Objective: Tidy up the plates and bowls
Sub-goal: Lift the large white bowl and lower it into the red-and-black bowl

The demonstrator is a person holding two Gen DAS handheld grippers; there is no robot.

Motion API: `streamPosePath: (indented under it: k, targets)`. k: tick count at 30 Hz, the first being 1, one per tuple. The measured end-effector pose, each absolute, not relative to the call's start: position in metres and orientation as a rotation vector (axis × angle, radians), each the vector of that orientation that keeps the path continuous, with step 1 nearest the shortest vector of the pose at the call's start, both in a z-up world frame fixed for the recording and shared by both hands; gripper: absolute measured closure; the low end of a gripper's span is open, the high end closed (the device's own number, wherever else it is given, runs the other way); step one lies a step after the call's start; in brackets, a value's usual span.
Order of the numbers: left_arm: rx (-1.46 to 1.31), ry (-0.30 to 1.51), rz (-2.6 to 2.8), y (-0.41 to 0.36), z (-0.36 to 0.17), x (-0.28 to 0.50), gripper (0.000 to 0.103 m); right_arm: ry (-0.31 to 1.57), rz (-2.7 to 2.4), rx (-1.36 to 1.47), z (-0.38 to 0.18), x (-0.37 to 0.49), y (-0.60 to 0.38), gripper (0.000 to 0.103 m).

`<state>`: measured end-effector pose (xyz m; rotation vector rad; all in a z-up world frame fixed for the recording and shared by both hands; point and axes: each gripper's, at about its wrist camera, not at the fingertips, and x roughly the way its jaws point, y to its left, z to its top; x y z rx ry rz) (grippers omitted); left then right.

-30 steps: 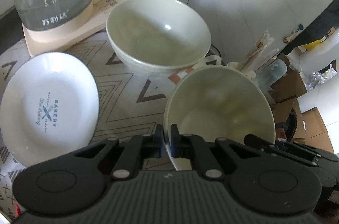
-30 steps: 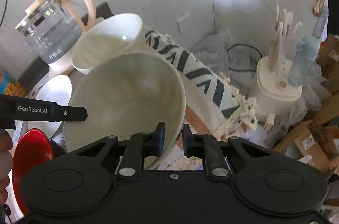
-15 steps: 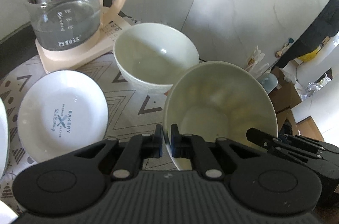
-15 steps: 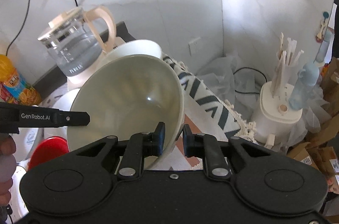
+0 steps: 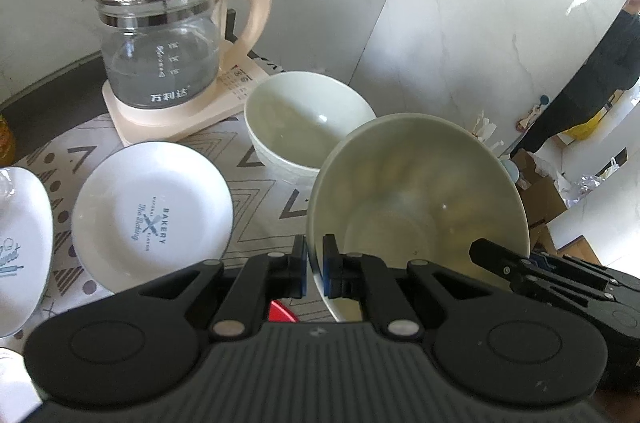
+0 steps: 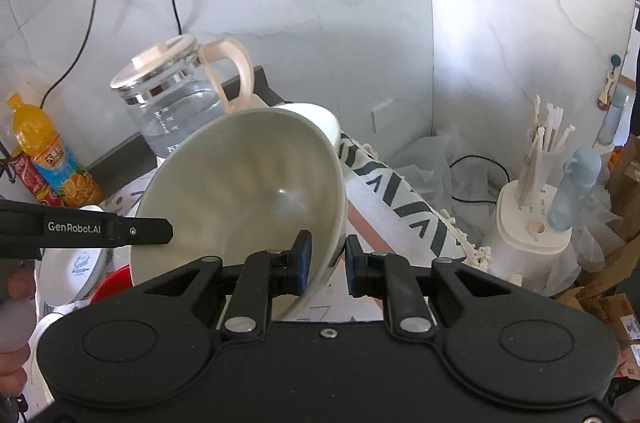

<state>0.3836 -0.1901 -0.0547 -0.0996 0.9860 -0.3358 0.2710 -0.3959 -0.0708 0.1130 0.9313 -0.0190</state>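
Observation:
A pale green bowl (image 5: 420, 199) is held tilted in the air by both grippers. My left gripper (image 5: 315, 265) is shut on its near left rim. My right gripper (image 6: 326, 259) is shut on its other rim, and the bowl (image 6: 248, 191) fills the right wrist view. A second pale bowl (image 5: 304, 119) stands upright on the patterned cloth just behind it. A white bakery plate (image 5: 152, 219) lies to the left, with another printed plate (image 5: 20, 235) at the left edge. A red dish (image 6: 114, 283) shows partly below the held bowl.
A glass kettle (image 5: 160, 39) on a beige base stands at the back left. An orange drink bottle (image 6: 48, 159) stands by the wall. A white rack with sticks and a blue bottle (image 6: 540, 207) and cardboard boxes (image 5: 540, 191) sit beyond the cloth's right edge (image 6: 404, 207).
Both grippers have lifted the held bowl higher and back from the table. The second bowl, kettle and plates now look smaller and lower in view.

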Motion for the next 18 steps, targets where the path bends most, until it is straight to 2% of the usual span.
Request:
streamPosePath:
  k: [18]
  targets:
    - [-0.160, 0.936, -0.292, -0.127, -0.034, 0.333, 0.098, 0.915, 0.037, 0.087, -0.053, 0.241, -0.338, 0.085]
